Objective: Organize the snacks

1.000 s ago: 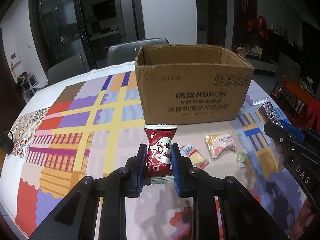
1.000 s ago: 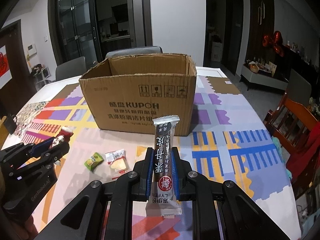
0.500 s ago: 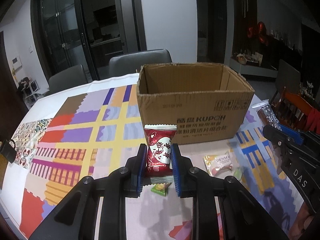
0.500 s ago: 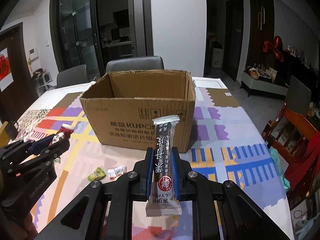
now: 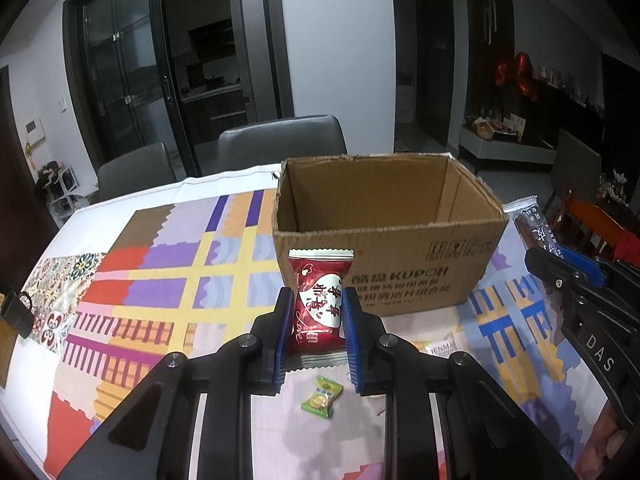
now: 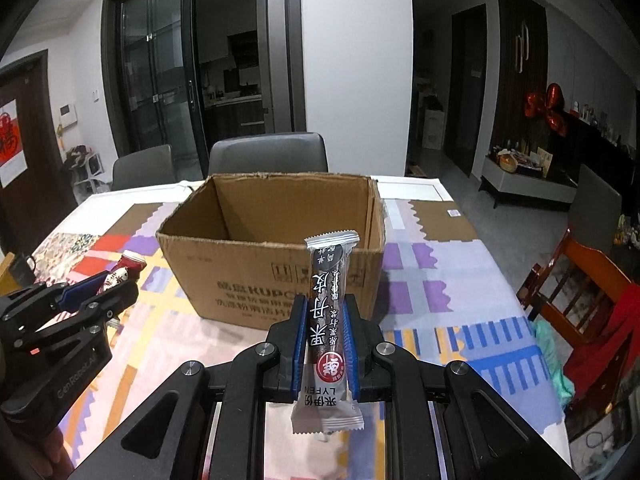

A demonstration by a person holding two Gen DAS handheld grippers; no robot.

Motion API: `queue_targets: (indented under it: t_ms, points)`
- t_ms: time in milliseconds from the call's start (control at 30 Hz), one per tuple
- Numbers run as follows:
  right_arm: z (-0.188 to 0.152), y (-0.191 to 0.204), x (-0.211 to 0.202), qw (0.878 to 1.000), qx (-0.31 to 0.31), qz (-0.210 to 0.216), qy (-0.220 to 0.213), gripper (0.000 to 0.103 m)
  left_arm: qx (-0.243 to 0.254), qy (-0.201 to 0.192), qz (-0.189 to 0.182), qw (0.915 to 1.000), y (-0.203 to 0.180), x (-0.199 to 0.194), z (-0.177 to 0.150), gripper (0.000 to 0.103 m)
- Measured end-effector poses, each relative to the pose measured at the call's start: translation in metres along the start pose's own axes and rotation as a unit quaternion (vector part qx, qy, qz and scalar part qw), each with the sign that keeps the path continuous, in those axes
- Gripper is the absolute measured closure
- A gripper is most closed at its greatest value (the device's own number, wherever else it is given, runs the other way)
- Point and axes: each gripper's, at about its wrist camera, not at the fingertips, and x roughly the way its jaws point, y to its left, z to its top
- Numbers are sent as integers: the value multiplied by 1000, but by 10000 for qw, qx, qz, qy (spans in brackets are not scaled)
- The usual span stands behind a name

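My left gripper (image 5: pixel 316 312) is shut on a red heart-print snack packet (image 5: pixel 320 300), held upright above the table in front of the open cardboard box (image 5: pixel 400 276). My right gripper (image 6: pixel 323 316) is shut on a long dark snack bar (image 6: pixel 328 312), also upright, just short of the box's near wall (image 6: pixel 240 280). The box interior looks empty where I can see it. Each gripper shows in the other's view: the right gripper (image 5: pixel 560 264), the left gripper (image 6: pixel 116 284).
A small green candy (image 5: pixel 322 396) and a pale packet (image 5: pixel 438 348) lie on the patchwork tablecloth (image 5: pixel 152 280) below my left gripper. Grey chairs (image 6: pixel 268 156) stand behind the table. A wooden chair (image 6: pixel 576 292) with red cloth stands at the right.
Both grippers have risen and moved toward the box with their snacks. I now look further into the box opening. The loose snacks on the table have slid lower in view.
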Motion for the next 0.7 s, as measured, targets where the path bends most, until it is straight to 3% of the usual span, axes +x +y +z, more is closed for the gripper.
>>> queue_targets:
  t_ms: [700]
  points:
    - [42, -5, 7, 9996, -53, 2, -295, 85, 121, -287, -34, 9995, -3, 10, 52, 78]
